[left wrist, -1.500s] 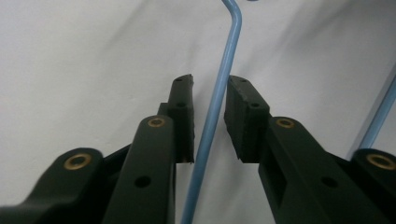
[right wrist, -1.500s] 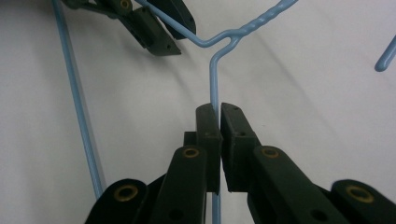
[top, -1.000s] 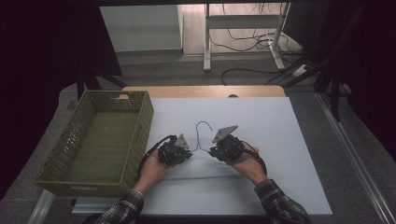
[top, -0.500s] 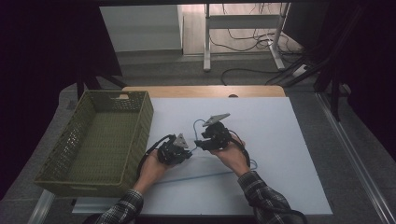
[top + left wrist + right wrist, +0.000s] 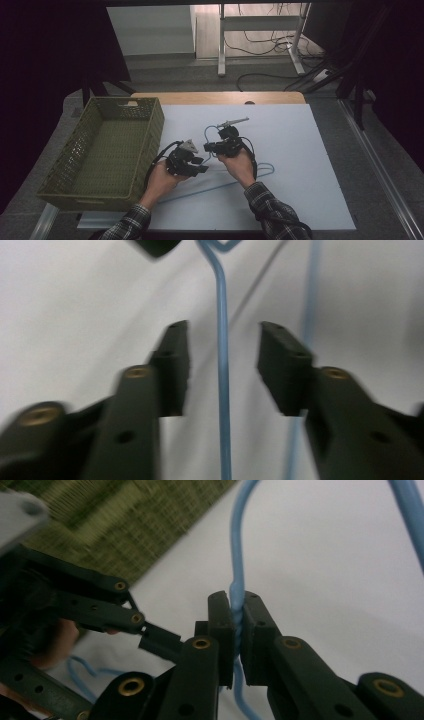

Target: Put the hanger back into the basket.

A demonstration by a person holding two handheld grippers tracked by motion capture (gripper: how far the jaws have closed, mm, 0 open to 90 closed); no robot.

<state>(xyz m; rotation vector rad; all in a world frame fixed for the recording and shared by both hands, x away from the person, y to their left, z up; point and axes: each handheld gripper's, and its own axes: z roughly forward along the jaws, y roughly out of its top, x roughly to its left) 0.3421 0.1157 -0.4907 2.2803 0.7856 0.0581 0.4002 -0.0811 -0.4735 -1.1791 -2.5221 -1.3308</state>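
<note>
Olive-green plastic mesh makes up the basket (image 5: 105, 150) at the left of the white surface (image 5: 310, 165), and from where I stand it looks empty, nothing lying on its floor. Just right of it the left tongs (image 5: 199, 161) sit low over the surface in the person's left hand, jaws set wide; in the left gripper view (image 5: 223, 367) a thin wire of the blue wire hanger (image 5: 222, 390) runs straight up between them without touching either pad. Next along, the right tongs (image 5: 209, 146) have swung in from the right over the last second and now point toward the left ones, almost nose to nose. In the right gripper view (image 5: 239, 630) they are clamped narrow on the hanger's twisted neck, the hook (image 5: 237, 535) curving away above the jaws. The hanger (image 5: 260, 172) otherwise lies flat near the front of the surface, its long bar running under both hands and its shoulder loop showing to the right of the right wrist. My guess is that the move inward was to secure the neck so that the left tongs can close on the wire for a two-handed lift, probably toward the basket; that second grip is not yet made.
</note>
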